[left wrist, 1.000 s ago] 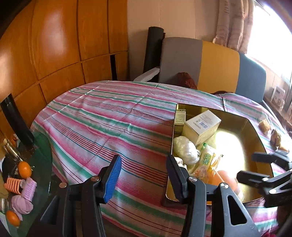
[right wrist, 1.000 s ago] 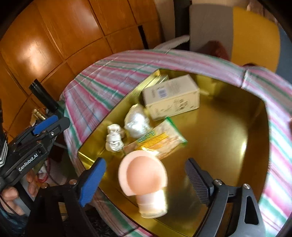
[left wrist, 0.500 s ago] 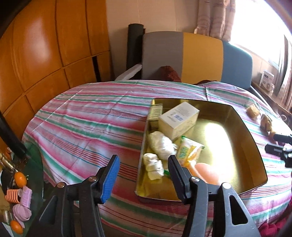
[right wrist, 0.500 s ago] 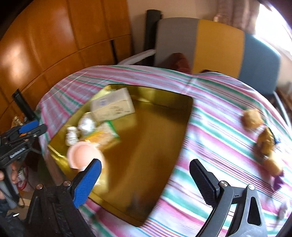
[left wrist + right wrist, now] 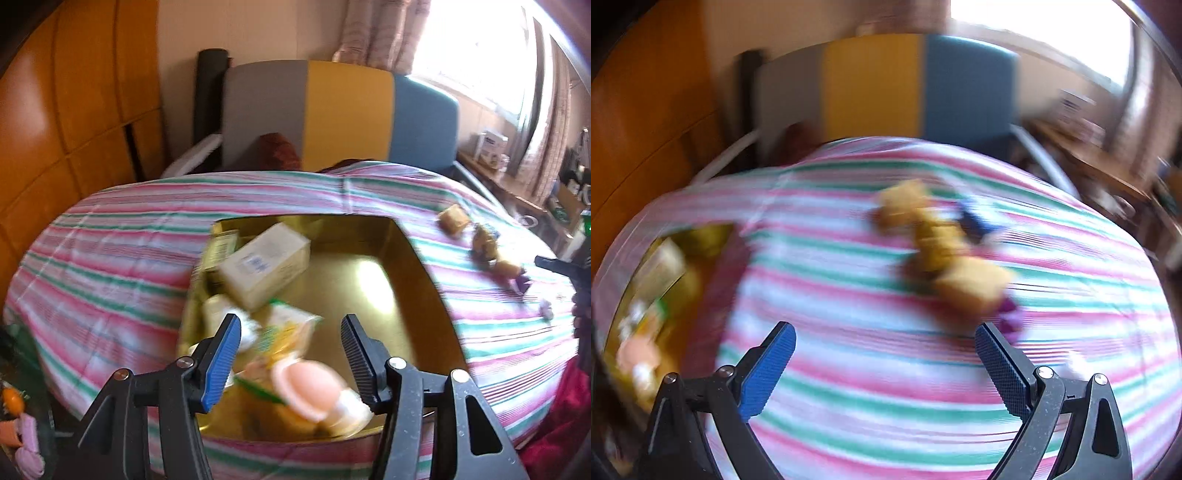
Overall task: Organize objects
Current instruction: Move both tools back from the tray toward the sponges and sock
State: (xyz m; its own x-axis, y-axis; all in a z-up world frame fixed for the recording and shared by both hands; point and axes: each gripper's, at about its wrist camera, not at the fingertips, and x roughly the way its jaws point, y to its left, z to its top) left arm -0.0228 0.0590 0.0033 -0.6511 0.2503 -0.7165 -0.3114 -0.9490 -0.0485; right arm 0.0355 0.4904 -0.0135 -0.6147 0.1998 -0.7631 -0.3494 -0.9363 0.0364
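1. Striped cloth covers the surface; a gold tray on it holds a cream box.
2. Left gripper, jaws apart and empty, hangs over the tray's near end.
3. Right gripper, jaws wide and empty, faces blurred yellow-brown snacks on the cloth.

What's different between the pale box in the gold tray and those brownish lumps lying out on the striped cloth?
The pale box lies inside the gold tray; the brownish lumps lie on the striped cloth, outside it. The box is one flat-sided carton with a printed label; the lumps are several small, irregular pieces strung in a loose row. The box is cream; the lumps are tan to golden. Neither is held: both grippers are open and empty.
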